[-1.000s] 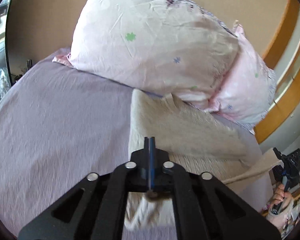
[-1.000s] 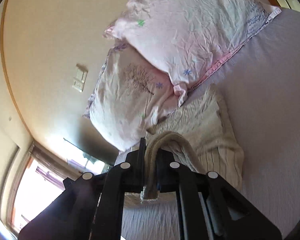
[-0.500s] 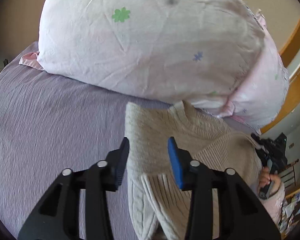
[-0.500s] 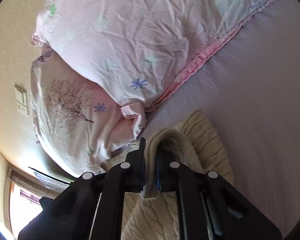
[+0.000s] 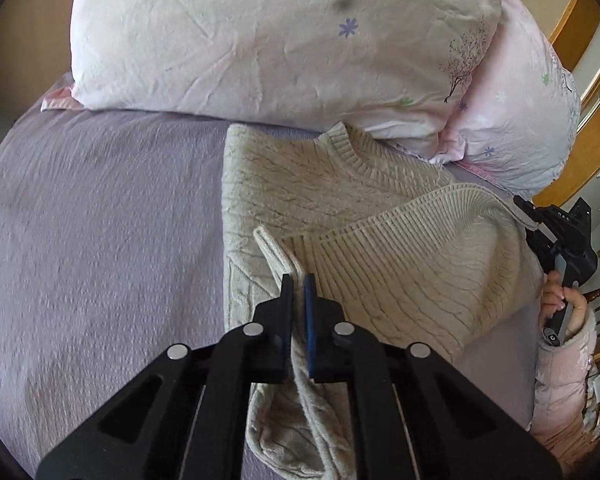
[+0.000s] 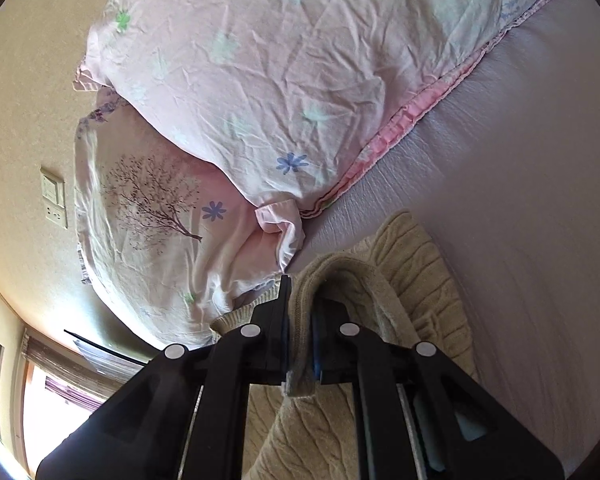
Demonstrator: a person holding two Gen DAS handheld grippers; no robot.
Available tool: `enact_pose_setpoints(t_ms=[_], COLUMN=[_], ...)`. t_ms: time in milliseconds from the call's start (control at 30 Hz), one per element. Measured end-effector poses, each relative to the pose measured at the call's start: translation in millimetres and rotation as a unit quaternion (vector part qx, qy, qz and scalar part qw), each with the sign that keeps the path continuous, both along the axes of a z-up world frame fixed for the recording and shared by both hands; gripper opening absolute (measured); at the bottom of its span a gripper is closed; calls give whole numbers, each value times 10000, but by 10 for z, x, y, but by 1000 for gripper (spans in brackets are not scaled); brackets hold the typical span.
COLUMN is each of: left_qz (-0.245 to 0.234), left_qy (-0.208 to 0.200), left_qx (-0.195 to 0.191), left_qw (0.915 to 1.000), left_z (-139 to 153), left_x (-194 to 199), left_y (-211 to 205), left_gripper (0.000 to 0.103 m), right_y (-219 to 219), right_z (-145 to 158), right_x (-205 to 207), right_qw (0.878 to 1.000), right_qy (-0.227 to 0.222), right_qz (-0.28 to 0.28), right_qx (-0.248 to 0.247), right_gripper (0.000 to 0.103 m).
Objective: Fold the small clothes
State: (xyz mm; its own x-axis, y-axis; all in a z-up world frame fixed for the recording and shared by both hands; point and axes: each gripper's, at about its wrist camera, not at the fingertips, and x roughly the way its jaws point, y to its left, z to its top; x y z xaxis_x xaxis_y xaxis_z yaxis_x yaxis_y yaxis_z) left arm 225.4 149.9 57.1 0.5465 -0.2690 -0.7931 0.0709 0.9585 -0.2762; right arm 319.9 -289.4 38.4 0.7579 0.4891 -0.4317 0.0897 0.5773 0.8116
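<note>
Now | left tongs (image 5: 299, 280) clenched on sweater (image 5: 300, 184) | right tongs (image 6: 300, 284) gripping sweater hem | no legible writing

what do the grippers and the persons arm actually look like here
Both the left gripper and the right gripper are matte black plastic, with angular arms that have triangular cut-outs and round silver bolt heads. Their narrow fingers carry blue pads on the inner faces. No cables show. In the left wrist view the person's hand is bare, with a pale pink padded sleeve.
</note>
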Motion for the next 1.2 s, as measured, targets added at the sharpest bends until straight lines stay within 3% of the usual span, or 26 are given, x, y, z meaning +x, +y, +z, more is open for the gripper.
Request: enact_pose_setpoints(t_ms=[133, 233, 300, 433, 500, 567, 600, 633, 700, 767, 900, 933, 967, 1133, 1200], left_qz=[423, 974, 1136, 1094, 1063, 1314, 1409, 1399, 1226, 895, 557, 560, 602, 761, 809], left_qy=[-676, -950, -850, -256, -449, -749, -918, -967, -813, -445, 189, 257, 300, 379, 329], left_qx=[291, 790, 1037, 1046, 1082, 825, 503, 249, 6, -41, -110, -140, -136, -28, -170], left_qw=[9964, 9876, 9844, 9882, 9874, 9850, 9845, 9851, 9891, 9950, 9982, 9980, 9976, 9964, 9960], left_z=[365, 385, 224, -185, -119, 63, 177, 239, 261, 123, -258, -308, -353, -349, -306], left_x=[372, 842, 1113, 1345, 1268, 1133, 1032, 957, 829, 708, 594, 586, 586, 523, 483], left_y=[76, 123, 163, 182, 204, 361, 494, 593, 693, 663, 507, 501, 507, 454, 507], left_gripper=[4, 4, 4, 5, 14, 26, 39, 42, 42, 42, 42, 43, 44, 50, 50], right_y=[-61, -48, -73, -143, -152, -230, -284, -333, -331, -185, 222, 277, 308, 222, 204], right_z=[141, 141, 29, -236, -200, -101, -21, 83, 257, 321, 189, 104, 88, 267, 293], right_x=[24, 165, 260, 318, 334, 285, 211, 104, -66, -89, -12, 35, 30, -151, -229], right_qw=[9996, 9993, 9975, 9938, 9939, 9933, 9930, 9919, 9929, 9969, 9945, 9892, 9875, 9899, 9901], right_qy=[-181, -65, 202, 697, 748, 764, 615, 390, -94, -255, 104, 482, 505, 248, 74], right_qz=[-131, -354, -654, -861, -791, -865, -1006, -1205, -1135, -554, 607, 649, 657, 632, 665], right_qx=[185, 64, -151, -103, -160, -76, -21, -90, -346, -489, -849, -1225, -1344, -1244, -1234], right_gripper=[9, 9, 9, 9, 14, 40, 76, 97, 97, 89, 86, 81, 81, 86, 86])
